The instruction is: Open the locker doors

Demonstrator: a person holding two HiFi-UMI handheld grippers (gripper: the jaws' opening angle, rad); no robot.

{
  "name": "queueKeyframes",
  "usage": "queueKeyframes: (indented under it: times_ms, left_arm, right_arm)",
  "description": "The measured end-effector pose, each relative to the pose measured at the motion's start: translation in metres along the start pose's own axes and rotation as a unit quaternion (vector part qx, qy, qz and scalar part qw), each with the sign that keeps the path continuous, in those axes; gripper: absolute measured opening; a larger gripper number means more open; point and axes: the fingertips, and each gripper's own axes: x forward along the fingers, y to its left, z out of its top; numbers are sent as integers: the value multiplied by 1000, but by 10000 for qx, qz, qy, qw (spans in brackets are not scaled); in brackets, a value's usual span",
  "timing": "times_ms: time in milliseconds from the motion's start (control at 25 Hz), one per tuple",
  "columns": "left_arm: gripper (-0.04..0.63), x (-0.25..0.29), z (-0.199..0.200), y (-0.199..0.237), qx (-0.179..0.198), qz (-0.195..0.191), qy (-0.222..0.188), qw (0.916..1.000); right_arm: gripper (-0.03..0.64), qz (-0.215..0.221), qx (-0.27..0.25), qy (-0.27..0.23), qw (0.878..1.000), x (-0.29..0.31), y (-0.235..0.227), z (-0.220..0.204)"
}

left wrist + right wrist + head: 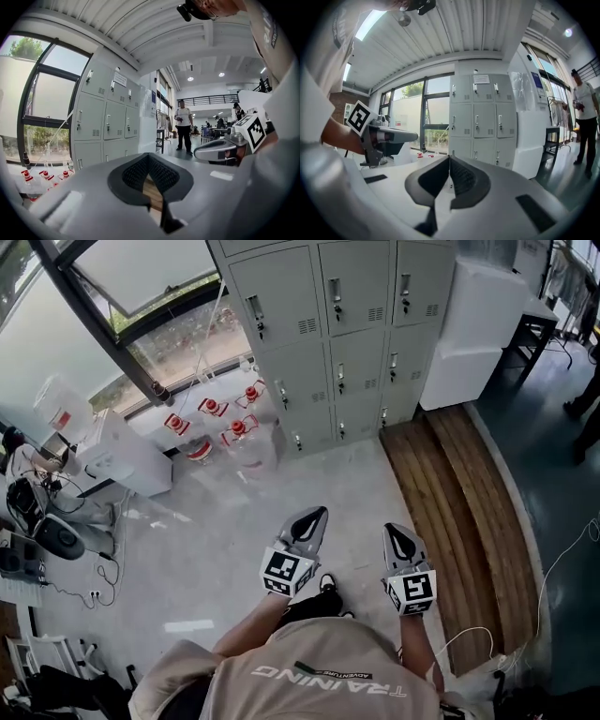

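**Lockers** point(337, 324): bank of 3 columns agst. far wall. All doors in view are closed, no handle engaged. They stand well apart from the operator, with open floor point(234, 521) between.

**Left claw** point(307, 521) & **right claw** point(403, 542): held side by side in front of body, pointed toward the lockers, approx. level. Both are pinched together at the tips w/ nothing gripped. Judged a carry posture for the approach, not a grasp.

**Status:** task not begun.

**Next req.:** close the gap, then part 1 claw to take a handle.

**Risk:** wooden platform point(459, 521) at right is a possible trip hazard.
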Motion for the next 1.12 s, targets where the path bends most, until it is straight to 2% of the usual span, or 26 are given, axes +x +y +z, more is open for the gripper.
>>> queueKeyframes:
  times_ms: [120,280,560,880,1120]
  left_arm:
    - [6,21,11,21,6,-37,-126,9999]
    - [6,43,13,48,-3,-90,-124,9999]
    - [6,87,3,76,-114,-17,150,9998]
    - [6,166,15,88,-172,405,141,9989]
    - [6,234,39,88,-91,617,73,9980]
  right_arm:
    - [11,4,-146,-10,9999,29,-11,14]
    - [11,-55,-80,-31,9999,60,-21,18]
    - [11,95,-6,233,9997,100,-46,5]
    - [12,529,-16,169,9985,148,-125,6]
    - [11,837,-135,-31,9964,187,-200,17]
